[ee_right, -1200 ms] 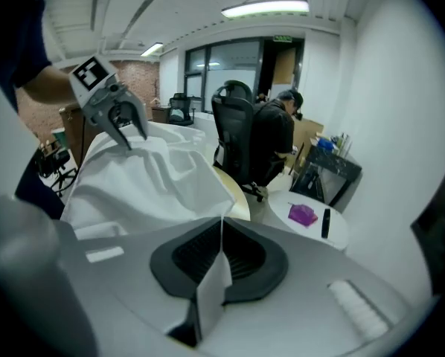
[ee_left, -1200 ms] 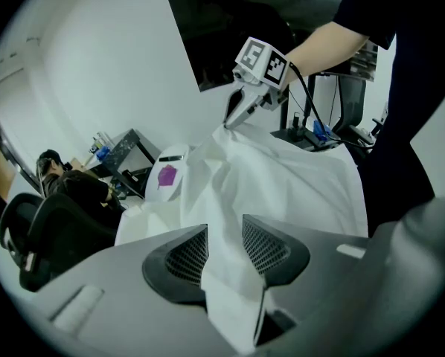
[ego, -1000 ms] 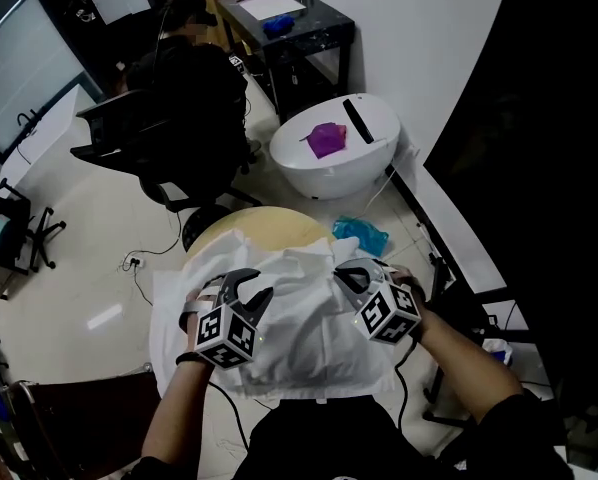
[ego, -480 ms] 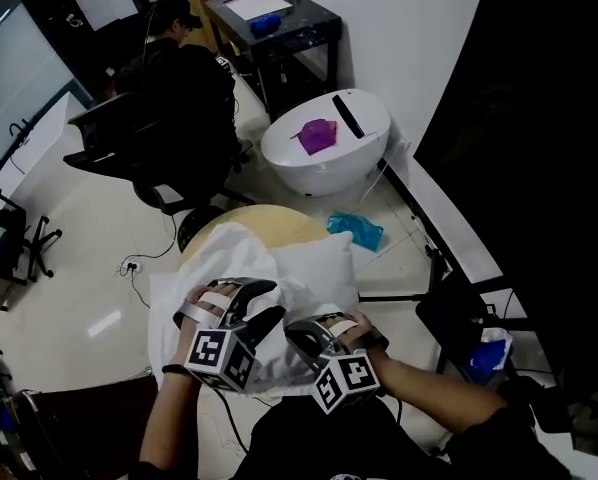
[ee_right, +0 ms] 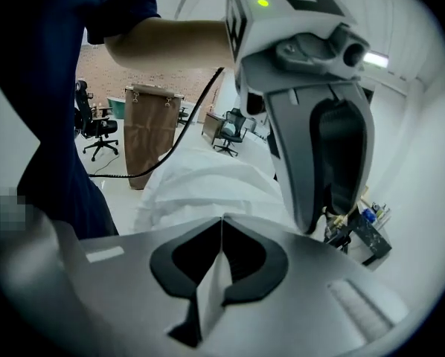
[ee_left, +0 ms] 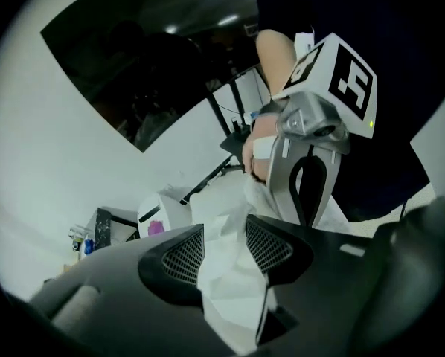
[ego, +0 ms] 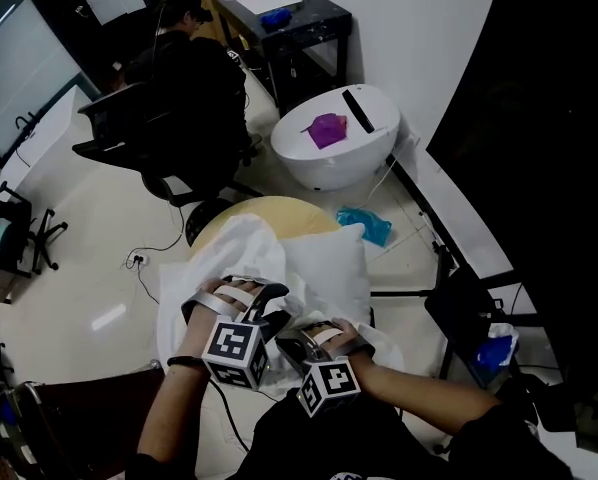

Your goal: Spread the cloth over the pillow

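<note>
Bottom centre, my right gripper (ego: 297,343) pinches a thin cloth (ego: 229,253) fold, left gripper (ego: 271,306) just closing on a wad; pillow (ego: 329,263) lies upper right, lengthwise up-frame.

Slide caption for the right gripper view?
Right gripper shut on a thin fold of white cloth, more of it heaped ahead.

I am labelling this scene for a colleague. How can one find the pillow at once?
Find the round tan table in the middle of the head view. The pillow lies on its right side, next to the cloth. Both are white, but the pillow is plump and smooth, the cloth thin and crumpled.
</note>
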`<state>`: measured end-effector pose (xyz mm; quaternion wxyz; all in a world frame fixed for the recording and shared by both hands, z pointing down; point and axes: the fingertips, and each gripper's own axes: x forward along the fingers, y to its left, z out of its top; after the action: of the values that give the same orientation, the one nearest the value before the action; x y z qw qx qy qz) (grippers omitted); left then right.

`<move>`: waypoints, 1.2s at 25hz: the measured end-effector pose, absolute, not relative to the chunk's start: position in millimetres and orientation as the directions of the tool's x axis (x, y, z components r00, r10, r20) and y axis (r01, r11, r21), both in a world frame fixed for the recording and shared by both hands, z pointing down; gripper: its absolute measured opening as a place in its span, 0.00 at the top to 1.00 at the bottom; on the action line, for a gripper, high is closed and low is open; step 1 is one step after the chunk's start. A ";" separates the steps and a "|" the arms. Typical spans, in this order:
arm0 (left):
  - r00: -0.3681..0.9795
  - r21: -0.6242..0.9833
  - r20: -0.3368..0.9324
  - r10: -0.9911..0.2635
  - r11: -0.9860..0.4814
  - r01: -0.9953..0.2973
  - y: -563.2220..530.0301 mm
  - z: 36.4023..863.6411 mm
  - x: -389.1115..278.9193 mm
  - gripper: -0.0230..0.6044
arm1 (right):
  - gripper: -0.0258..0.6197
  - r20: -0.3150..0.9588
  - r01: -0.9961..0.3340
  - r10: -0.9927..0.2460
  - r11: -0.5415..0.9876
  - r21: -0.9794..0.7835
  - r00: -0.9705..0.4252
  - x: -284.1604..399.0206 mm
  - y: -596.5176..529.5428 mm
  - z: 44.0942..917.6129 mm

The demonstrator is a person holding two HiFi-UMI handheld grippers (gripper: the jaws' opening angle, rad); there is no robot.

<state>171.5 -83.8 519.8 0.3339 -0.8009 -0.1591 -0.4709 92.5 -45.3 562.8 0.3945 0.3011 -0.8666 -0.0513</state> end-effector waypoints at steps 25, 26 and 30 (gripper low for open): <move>0.568 -0.472 0.785 -0.249 -0.834 0.287 -101.5 511.6 33.1 0.96 | 0.92 0.445 -0.725 -0.786 0.593 0.350 -0.428 159.5 -18.7 462.1; 0.562 -0.466 0.789 -0.249 -0.839 0.282 -99.6 517.1 27.2 0.96 | 0.92 0.444 -0.737 -0.791 0.584 0.340 -0.421 166.7 -21.7 460.5; 0.545 -0.435 0.803 -0.240 -0.862 0.260 -95.9 543.3 5.7 0.96 | 0.76 0.479 -0.806 -0.741 0.582 0.109 -0.471 187.7 -42.5 483.8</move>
<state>5.7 -95.9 543.3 0.2625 -0.8389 -0.0059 -0.4768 187.7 -42.5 483.8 0.2450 0.4522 -0.8551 0.0659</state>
